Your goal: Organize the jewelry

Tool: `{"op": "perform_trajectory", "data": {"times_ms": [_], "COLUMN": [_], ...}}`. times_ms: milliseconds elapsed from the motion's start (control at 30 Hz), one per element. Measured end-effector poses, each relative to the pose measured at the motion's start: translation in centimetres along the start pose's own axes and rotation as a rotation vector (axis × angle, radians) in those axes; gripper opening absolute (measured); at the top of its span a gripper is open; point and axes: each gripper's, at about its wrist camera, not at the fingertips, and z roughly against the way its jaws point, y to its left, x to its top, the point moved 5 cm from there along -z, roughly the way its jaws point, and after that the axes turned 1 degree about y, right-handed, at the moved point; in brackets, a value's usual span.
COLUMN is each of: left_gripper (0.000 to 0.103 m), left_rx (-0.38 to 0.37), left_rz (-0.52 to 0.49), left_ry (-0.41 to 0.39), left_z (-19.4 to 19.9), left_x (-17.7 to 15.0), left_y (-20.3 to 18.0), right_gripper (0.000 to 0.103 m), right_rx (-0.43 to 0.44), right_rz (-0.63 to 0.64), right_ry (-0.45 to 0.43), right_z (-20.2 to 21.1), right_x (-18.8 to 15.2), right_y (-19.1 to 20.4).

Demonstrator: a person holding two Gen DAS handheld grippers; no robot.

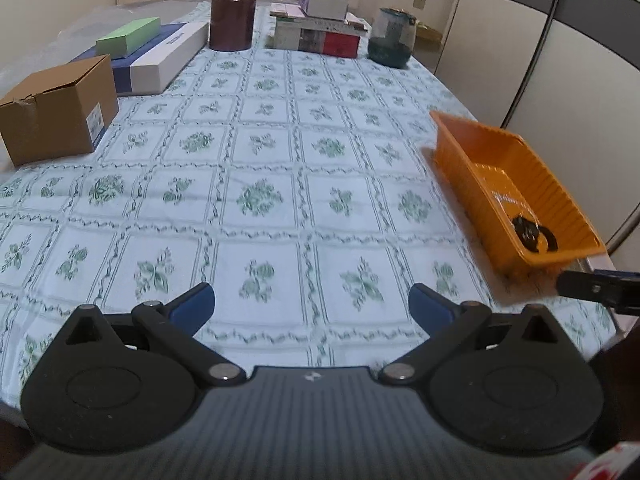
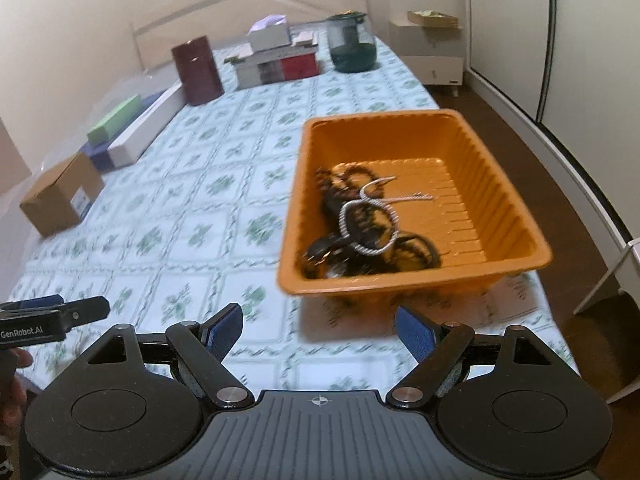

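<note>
Both grippers hang over the near end of the bench (image 1: 280, 152): the left gripper (image 1: 312, 308) has its jaws spread wide with nothing between them, and the right gripper's (image 2: 319, 330) jaws also stand well apart and empty. Jewelry (image 2: 360, 220), dark pieces with a silvery cord on top, lies heaped in the orange tray (image 2: 500, 184) at the right. No loose pieces show on the cloth, so the gathering looks largely done.
</note>
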Motion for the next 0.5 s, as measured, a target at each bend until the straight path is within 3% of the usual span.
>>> {"op": "perform_trajectory", "data": {"times_ms": [133, 500], "left_gripper": [0.102, 0.102], "left_rx": [0.031, 0.052], "left_rz": [-0.045, -0.051], "left_ry": [0.024, 0.054], "left_z": [0.5, 0.3], "left_x": [-1.1, -2.3], "left_y": [-1.2, -2.3], "right_gripper": [0.083, 0.083], "right_rx": [0.002, 0.002], "right_rz": [0.009, 0.038], "right_ry": [0.034, 0.089], "right_z": [-0.9, -1.9], "right_x": [-0.8, -2.5], "right_y": [1.1, 1.8]}}
